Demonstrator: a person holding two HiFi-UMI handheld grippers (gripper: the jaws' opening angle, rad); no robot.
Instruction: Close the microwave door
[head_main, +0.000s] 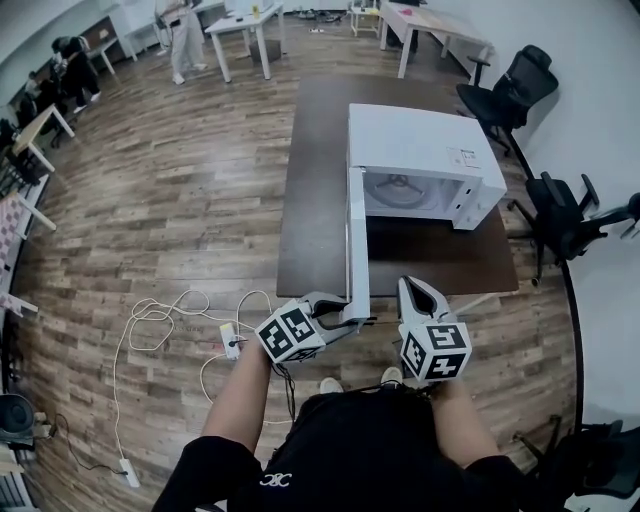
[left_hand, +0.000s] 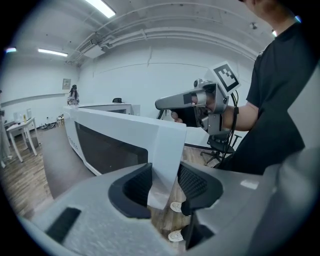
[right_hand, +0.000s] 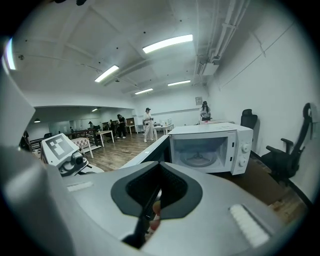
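The microwave (head_main: 420, 150) stands on the dark worktop (head_main: 320, 120) with its cavity showing; the microwave door (head_main: 355, 230) is swung fully out and reaches toward the person, with its free end just over the worktop's near edge.

That free end is where the left gripper (head_main: 350, 315) sits; in the left gripper view the white corner of the door stands upright between the two jaws, with one dark ribbed pad on each face. The jaws are at a middling width – as wide as the door is thick – and the pads seem to lie against the panel on both sides, so they are closed on the door's edge; the door's dark window runs off to the left beyond them.

The right gripper (head_main: 412, 285) hangs just beside the door's end, on the cavity side, and does not touch the door; its jaws are drawn together to a thin slit and nothing is between them. In the right gripper view it points at the lit cavity – the door shows edge-on to the left of the cavity, and the dials are on the right.
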